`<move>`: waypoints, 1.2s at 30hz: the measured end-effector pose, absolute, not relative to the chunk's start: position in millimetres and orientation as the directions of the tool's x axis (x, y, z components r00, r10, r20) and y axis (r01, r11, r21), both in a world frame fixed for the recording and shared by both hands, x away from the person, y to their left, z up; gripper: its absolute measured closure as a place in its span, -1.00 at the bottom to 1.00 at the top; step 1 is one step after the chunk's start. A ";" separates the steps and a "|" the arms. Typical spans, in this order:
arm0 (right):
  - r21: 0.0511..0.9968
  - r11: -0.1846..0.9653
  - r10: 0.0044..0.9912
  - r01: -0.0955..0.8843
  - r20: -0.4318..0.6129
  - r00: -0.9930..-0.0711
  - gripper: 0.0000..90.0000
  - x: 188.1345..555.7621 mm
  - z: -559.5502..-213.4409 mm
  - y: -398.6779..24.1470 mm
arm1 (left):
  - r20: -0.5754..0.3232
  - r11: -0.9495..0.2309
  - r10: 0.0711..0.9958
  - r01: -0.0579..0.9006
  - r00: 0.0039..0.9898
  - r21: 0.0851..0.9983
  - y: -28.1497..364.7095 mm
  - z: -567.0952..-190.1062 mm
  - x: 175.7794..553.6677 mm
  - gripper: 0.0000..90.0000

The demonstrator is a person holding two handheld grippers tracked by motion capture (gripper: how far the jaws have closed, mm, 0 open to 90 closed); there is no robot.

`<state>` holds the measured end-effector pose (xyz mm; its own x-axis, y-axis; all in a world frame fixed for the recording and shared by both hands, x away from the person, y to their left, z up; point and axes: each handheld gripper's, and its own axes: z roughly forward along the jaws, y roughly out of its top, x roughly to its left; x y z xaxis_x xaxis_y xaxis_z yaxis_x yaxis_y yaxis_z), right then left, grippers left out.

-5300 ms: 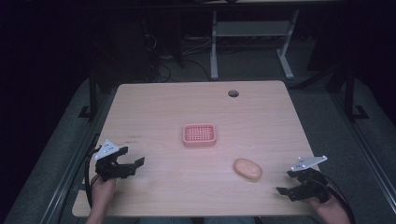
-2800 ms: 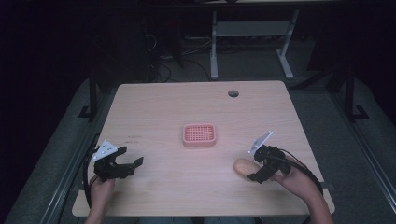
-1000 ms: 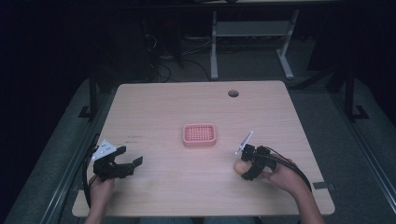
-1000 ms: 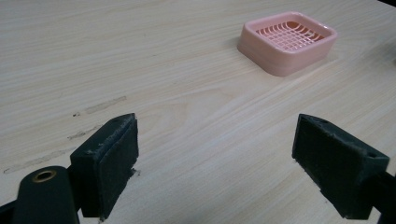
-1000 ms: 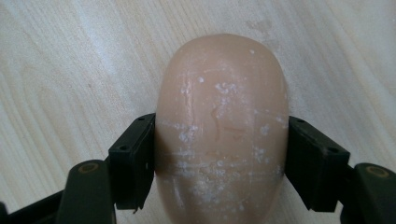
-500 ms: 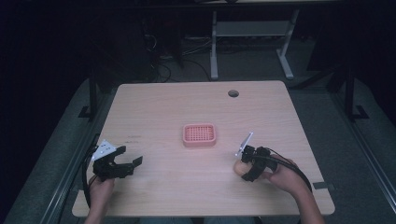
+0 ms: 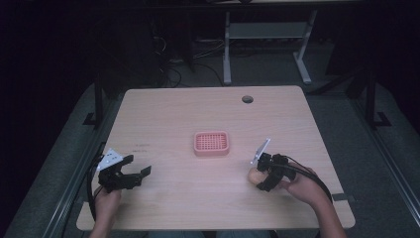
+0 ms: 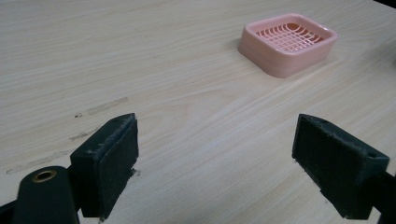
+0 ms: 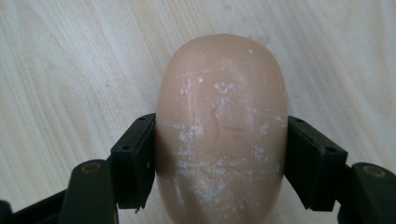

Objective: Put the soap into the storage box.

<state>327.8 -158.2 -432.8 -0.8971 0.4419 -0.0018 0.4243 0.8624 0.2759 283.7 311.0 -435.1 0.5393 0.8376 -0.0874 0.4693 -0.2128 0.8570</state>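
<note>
Where the table [image 7: 173, 114] nears the person's right: soap [image 9: 220, 126] lies on the wood, between the jaws of the right gripper [image 7: 264, 178].
Right gripper: clamped on the soap, both pads pressed to its sides; the right hand [image 7: 302, 187] holds it low over the front right of the table.
Soap: peach oval bar, surface scuffed with white flecks; in the high view only its end [image 7: 253, 176] peeks past the gripper.
Left gripper [image 7: 133, 176]: jaws spread wide, nothing between them; at the front left, pointing toward the dish [image 8: 287, 43].
Dish: pink, slotted base, mid-table [image 7: 211, 143], well apart from both grippers.
</note>
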 end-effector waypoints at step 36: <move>0.345 0.847 0.420 0.405 0.034 -0.907 -0.29 350.8 -414.8 -153.9 | -0.087 -0.214 0.837 0.469 0.540 0.857 310.9 -435.2 283.8 -0.68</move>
<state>350.8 -153.9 -414.8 -0.9068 0.4203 0.0339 0.4053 0.8466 0.3449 283.8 310.9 -435.2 0.5400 0.8372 -0.0866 0.4694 -0.2141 0.8566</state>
